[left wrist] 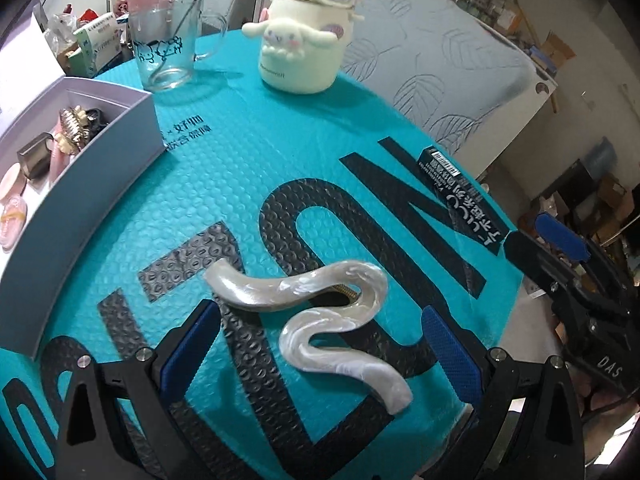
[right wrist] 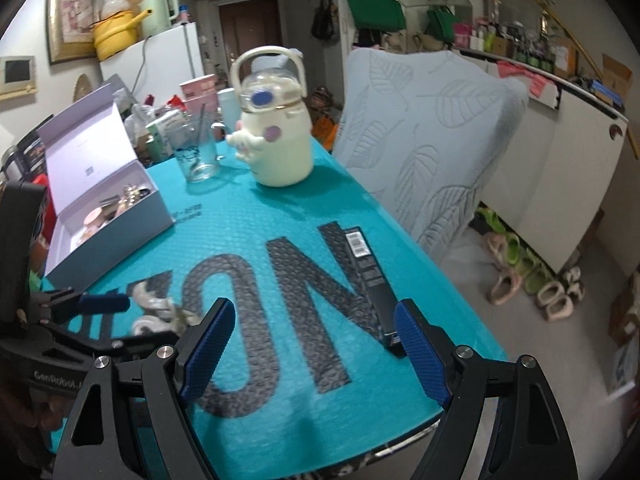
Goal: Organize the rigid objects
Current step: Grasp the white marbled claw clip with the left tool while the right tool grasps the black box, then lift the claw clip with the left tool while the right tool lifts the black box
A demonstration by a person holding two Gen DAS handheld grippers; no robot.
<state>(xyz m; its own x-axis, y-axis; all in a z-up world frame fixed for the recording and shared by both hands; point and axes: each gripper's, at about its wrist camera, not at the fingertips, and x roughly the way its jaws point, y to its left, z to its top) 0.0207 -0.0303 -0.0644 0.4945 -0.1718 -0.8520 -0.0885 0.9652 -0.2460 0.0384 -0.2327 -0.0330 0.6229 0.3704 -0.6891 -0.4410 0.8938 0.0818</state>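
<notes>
A pearly white wavy hair clip (left wrist: 320,320) lies on the teal bubble-wrap mat (left wrist: 280,160), between the open fingers of my left gripper (left wrist: 316,344); neither pad touches it. The clip also shows in the right wrist view (right wrist: 156,308), partly hidden behind the left gripper (right wrist: 104,304). A long black box (left wrist: 460,196) lies at the mat's right edge; in the right wrist view the black box (right wrist: 372,280) ends just beyond the right finger of my open, empty right gripper (right wrist: 316,344). An open white box (left wrist: 100,152) at the left holds several small items; it also shows in the right wrist view (right wrist: 116,220).
A glass mug (left wrist: 168,44) with a spoon and a cream cartoon-dog bottle (left wrist: 304,48) stand at the mat's far end. A grey leaf-pattern chair back (right wrist: 424,140) stands right of the table. Cluttered boxes sit beyond the mug. The table edge drops off to the right.
</notes>
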